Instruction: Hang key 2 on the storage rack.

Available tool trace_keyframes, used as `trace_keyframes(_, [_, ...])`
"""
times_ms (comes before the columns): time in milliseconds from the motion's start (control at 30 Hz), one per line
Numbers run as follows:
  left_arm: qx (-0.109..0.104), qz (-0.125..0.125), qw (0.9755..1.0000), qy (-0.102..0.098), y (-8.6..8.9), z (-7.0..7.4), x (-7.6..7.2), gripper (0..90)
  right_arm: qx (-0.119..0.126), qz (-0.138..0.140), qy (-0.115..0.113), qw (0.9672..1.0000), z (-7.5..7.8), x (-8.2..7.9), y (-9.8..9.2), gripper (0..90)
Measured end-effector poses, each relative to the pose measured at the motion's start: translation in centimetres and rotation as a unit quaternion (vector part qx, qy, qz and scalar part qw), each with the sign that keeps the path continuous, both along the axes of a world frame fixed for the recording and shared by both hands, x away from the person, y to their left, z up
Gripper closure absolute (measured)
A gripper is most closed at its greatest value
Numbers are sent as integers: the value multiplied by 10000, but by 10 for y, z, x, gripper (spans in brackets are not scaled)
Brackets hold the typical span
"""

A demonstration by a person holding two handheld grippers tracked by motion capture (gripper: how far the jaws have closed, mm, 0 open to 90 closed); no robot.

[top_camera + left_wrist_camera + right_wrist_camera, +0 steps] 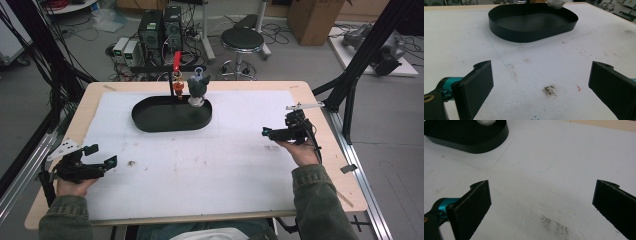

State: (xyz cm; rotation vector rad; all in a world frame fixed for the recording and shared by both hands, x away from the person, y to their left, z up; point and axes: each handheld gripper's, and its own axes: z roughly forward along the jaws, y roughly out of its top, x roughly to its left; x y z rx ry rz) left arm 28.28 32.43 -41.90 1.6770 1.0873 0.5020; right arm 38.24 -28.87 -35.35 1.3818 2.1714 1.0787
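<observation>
A black oval tray [160,120] sits at the back middle of the white mat; its wall also shows in the left gripper view [534,33] and in the right gripper view [486,145]. A grey figure on a white base [198,89] stands in the tray's back right corner, beside a thin black stand with a red top [176,62]. My left gripper [101,155] rests low at the mat's front left, open and holding nothing [541,82]. My right gripper [270,133] hovers at the mat's right side, open and holding nothing [541,200], pointing left.
The white mat [200,160] covers most of the wooden table [320,150] and carries small brown stains [549,90]. Black frame struts [350,75] rise at the right edge. A stool [242,40] and computers [160,30] stand on the floor beyond.
</observation>
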Motion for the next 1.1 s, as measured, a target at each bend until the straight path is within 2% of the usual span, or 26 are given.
trace_keyframes(133, [1, 2, 10000, -1, 0, 0, 0, 61, 12, -87, 37, 10000, -9, -5, -8, 8])
trace_keyframes(233, [2, 0, 10000, 3, 0, 0, 0, 61, 75, -123, -86, 9999, -12, -10, -15, 8])
trace_keyframes(500, [-3, 20, 10000, 13, 1, -1, -1, 61, 201, -217, -196, 9994, -25, -25, -33, 8])
trace_keyframes(633, [24, 1, 10000, 36, 1, -1, -1, 61, 241, -188, -363, 9989, -34, -33, -39, 7])
trace_keyframes(667, [31, -11, 10000, 40, 1, -1, 0, 61, 250, -192, -524, 9981, -40, -37, -42, 7])
trace_keyframes(733, [27, -12, 10000, 55, 0, -2, 0, 61, 280, -222, -525, 9980, -41, -38, -43, 7])
trace_keyframes(767, [41, -20, 10000, 59, 0, -2, 0, 61, 308, -215, -648, 9972, -45, -39, -45, 7])
trace_keyframes(867, [40, -22, 10000, 63, 0, -2, 0, 61, 369, -241, -706, 9965, -48, -42, -47, 7])
trace_keyframes(933, [46, -29, 10000, 66, 0, -2, 0, 61, 350, -256, -825, 9956, -51, -45, -49, 7])
trace_keyframes(1000, [46, -41, 10000, 73, 0, -2, 1, 61, 359, -352, -933, 9944, -54, -48, -50, 7])
trace_keyframes(1100, [75, -73, 9999, 84, -1, -3, 1, 61, 534, -474, -1042, 9920, -61, -52, -53, 7])
